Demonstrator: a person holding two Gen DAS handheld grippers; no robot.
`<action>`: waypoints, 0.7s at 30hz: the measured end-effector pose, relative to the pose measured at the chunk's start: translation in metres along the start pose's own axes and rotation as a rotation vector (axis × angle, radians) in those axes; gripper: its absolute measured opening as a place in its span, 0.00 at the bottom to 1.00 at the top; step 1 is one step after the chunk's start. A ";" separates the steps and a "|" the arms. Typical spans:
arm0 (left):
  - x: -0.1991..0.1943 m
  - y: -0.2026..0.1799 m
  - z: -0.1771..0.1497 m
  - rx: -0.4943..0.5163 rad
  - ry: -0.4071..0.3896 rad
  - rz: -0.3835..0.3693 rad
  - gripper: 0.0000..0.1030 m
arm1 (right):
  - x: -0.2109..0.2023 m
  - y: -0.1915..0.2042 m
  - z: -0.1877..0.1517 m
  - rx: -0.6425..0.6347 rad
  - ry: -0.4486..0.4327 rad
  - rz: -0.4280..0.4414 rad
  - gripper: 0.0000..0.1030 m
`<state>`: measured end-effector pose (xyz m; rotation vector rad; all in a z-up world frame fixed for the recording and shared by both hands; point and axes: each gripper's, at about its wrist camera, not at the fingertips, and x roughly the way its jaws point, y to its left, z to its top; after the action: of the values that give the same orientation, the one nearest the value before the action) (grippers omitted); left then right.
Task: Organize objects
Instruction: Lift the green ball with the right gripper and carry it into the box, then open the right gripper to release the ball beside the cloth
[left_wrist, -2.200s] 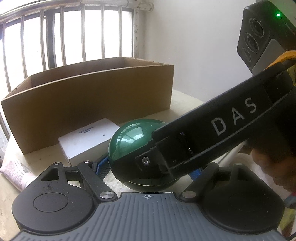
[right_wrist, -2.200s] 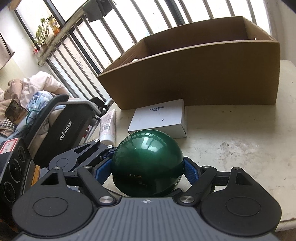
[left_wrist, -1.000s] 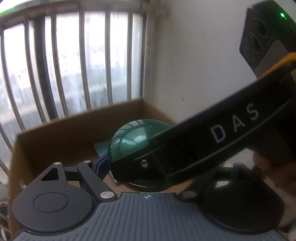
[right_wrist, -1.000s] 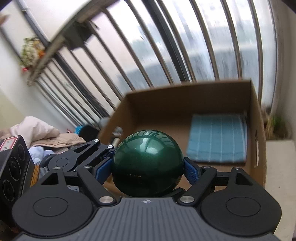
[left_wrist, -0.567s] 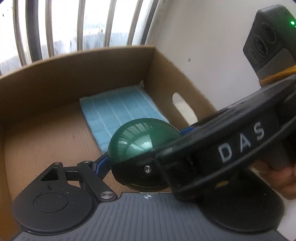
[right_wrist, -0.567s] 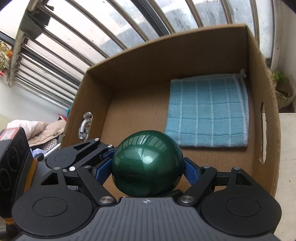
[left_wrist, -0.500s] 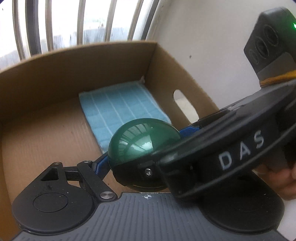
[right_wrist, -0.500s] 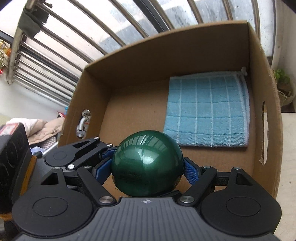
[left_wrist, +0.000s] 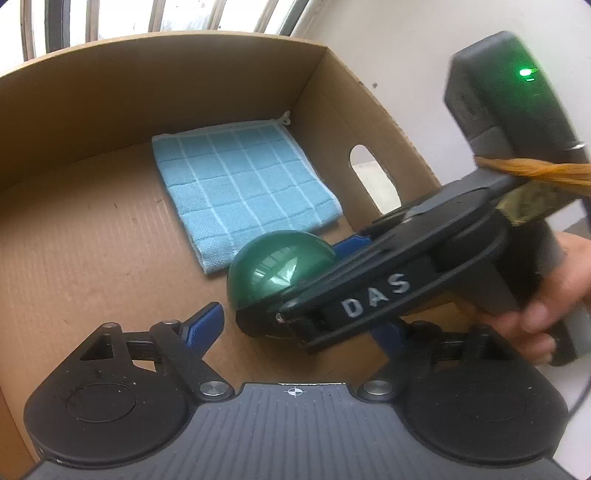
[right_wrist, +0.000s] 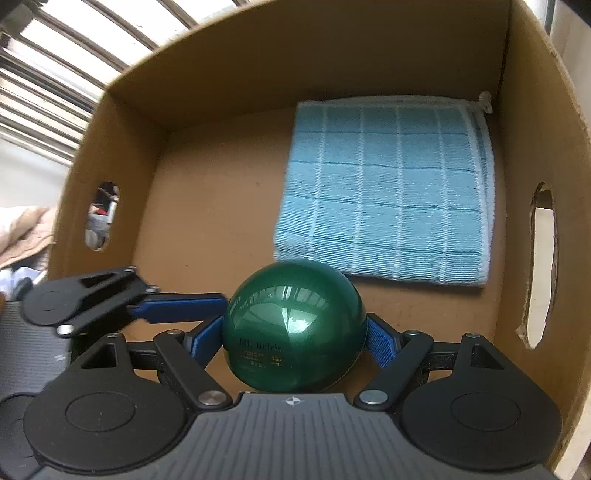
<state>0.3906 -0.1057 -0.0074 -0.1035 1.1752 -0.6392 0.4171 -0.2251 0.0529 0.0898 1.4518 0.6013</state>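
Down inside the cardboard box (right_wrist: 258, 74) now, no longer above its rim with the window bars (right_wrist: 55, 74) filling the view as a second ago. Grips the green ball (right_wrist: 295, 302) in the right gripper (right_wrist: 295, 338), blue fingers (right_wrist: 382, 339) spread wide and pressed against both flanks. Holds it low over the box floor, near the front wall, just in front of the folded blue checked cloth (right_wrist: 384, 192); cannot tell whether touching the cardboard.

Opens the left gripper (left_wrist: 295, 325) at this moment: near finger just clear of the ball's side, not against it as half a second back; far finger hidden behind the right gripper's black body lettered DAS. Nothing pinched there.

Around: cloth flat in the far right corner of the box, oval handle holes (right_wrist: 541, 266) in both side walls, a hand (left_wrist: 546, 295) wrapped round the right gripper's handle, pale wall beyond.
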 end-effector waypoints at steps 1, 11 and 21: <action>0.000 0.000 -0.001 0.004 0.003 -0.002 0.84 | 0.002 0.000 0.000 0.000 0.008 -0.007 0.82; -0.002 -0.010 -0.010 0.027 -0.003 0.002 0.84 | -0.002 0.005 -0.006 -0.021 0.031 -0.046 0.81; -0.027 -0.016 -0.020 0.007 -0.065 0.014 0.84 | -0.041 0.005 -0.013 0.025 -0.058 -0.016 0.84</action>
<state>0.3599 -0.1003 0.0130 -0.1089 1.1098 -0.6230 0.4032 -0.2422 0.0899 0.1147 1.4025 0.5632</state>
